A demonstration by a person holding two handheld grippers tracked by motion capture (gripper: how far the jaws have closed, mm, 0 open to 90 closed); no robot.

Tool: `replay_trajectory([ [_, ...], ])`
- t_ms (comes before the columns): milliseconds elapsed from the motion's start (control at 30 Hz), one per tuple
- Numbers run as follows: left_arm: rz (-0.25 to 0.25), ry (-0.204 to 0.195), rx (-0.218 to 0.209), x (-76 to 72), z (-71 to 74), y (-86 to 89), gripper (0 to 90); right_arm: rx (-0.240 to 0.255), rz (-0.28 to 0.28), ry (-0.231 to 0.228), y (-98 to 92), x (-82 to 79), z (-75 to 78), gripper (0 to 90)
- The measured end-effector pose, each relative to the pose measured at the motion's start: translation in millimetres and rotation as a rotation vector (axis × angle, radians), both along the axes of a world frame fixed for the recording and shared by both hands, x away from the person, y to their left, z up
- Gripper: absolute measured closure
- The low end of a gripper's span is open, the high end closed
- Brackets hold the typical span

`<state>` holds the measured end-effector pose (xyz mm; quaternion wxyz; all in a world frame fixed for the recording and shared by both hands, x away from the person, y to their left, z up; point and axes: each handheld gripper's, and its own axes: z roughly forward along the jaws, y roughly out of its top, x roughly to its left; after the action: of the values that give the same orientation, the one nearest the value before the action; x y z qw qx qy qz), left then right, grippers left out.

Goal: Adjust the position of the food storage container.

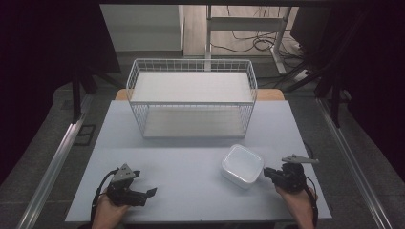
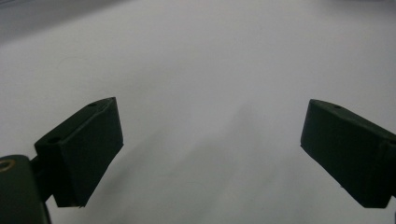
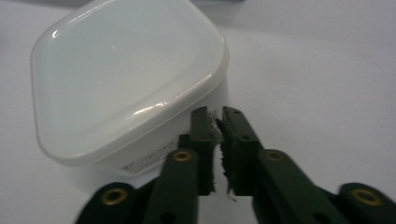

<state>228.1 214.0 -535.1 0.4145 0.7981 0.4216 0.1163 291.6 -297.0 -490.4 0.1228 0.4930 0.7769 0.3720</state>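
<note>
1. Container [image 1: 242, 165]: your white, lidded tub sits on the worktop [image 1: 191, 157], at the near right, in front of the wire basket [image 1: 191, 97] and well apart from it.
2. Your right gripper [image 1: 268, 172] is just beside the container's right corner. In the right gripper view its fingers [image 3: 205, 135] are clenched together with nothing between them, tips right at the tub's side wall [image 3: 163, 144], below the lid [image 3: 121, 70].
3. Your left gripper [image 1: 145, 193] rests low at the near left of the worktop, well apart from the container. In the left gripper view its fingers [image 2: 86, 149] are released, spread wide over bare worktop [image 2: 210, 70].
4. The wire basket stands at the far middle, with a white shelf on top.
</note>
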Motion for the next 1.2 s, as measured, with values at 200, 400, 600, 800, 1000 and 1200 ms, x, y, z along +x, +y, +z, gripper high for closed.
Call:
replay_trajectory([
  [200, 0.013, 0.001, -0.001, 1.9, -0.5, -0.2, 5.8, 0.019, 0.004, 0.016, 6.5, 17.5, -3.2, 89.5],
  [400, 0.031, -0.009, -0.007, 6.7, 1.0, 0.0, 5.8, 0.01, 0.015, 0.02, 14.1, 34.4, -5.9, 89.4],
  [600, 0.049, -0.002, -0.014, 11.6, 1.2, -1.8, 5.7, 0.026, 0.036, 0.008, 28.8, 55.7, -5.5, 89.4],
  [800, 0.057, -0.011, -0.007, 17.6, 4.4, -7.9, 7.7, 0.027, 0.064, 0.018, 44.7, 65.1, -6.8, 89.3],
  [1000, 0.05, -0.04, 0.012, 27.7, 10.8, -19.0, 22.6, 0.021, 0.135, 0.028, 65.6, 60.5, -7.7, 89.3],
  [1200, 0.007, -0.015, -0.003, 42.0, 12.2, -37.4, 46.5, 0.015, 0.194, 0.039, 88.5, 55.3, -11.1, 89.3],
])
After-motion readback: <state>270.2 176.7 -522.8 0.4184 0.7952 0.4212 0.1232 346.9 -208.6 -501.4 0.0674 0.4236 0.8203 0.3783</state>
